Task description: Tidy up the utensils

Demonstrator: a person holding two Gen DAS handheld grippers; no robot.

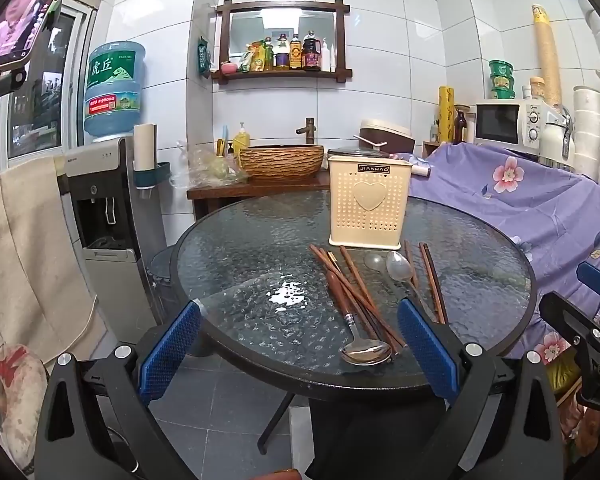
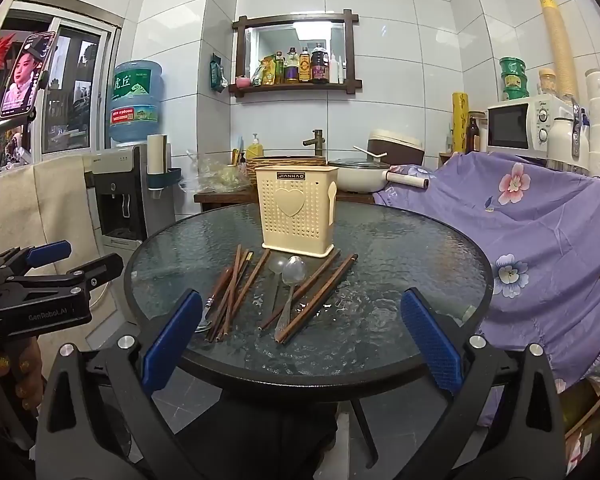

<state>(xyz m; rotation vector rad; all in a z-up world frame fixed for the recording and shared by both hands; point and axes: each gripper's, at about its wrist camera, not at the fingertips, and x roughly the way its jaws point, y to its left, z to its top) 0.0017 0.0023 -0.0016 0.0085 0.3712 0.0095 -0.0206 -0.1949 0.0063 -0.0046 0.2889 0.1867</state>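
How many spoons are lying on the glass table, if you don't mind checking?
3. One wooden-handled spoon lies at the near edge among the chopsticks; two more, one clear and one metal, lie before the holder.

Holder [image 2: 297, 212]: cream, perforated, heart on front, upright at the table's far side.
Chopsticks [image 2: 230, 296]: brown wood, loosely piled flat before the holder.
Spoons [image 2: 290, 280]: metal, flat among the chopsticks.
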